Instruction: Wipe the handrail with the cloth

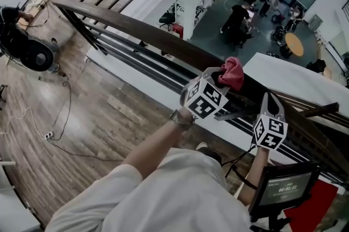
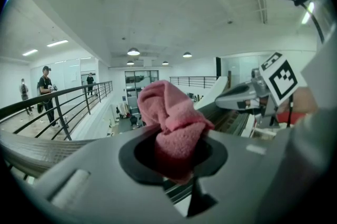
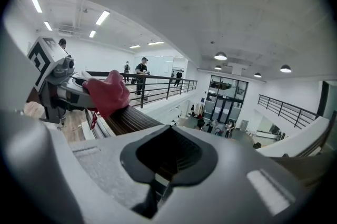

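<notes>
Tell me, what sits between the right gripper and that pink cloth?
Only a bare stretch of the dark wooden handrail; the right gripper view shows it running from the pink cloth to the right gripper.

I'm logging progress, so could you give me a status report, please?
Left gripper shut on cloth, cloth at the handrail. Right gripper shut, empty, by the rail. Nothing blocking the rail.
</notes>
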`<action>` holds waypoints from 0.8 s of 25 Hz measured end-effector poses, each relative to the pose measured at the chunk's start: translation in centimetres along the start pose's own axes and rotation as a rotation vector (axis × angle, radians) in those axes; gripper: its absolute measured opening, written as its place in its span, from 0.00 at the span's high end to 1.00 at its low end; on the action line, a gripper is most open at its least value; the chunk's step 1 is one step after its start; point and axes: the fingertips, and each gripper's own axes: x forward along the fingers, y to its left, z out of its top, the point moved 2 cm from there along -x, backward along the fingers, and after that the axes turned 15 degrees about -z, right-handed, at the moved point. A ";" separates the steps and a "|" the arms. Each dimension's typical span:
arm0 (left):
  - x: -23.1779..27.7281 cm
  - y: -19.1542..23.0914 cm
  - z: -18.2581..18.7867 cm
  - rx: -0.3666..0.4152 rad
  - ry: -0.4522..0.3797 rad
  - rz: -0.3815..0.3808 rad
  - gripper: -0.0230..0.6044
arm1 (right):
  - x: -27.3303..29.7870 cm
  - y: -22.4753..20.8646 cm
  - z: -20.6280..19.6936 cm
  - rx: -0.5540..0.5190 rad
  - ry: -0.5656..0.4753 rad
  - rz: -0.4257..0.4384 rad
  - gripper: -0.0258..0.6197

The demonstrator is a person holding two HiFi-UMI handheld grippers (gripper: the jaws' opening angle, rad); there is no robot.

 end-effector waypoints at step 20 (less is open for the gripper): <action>-2.7 3.2 -0.9 -0.031 -0.035 0.006 0.81 | -0.2 -0.8 -0.5 -0.009 -0.050 -0.062 0.96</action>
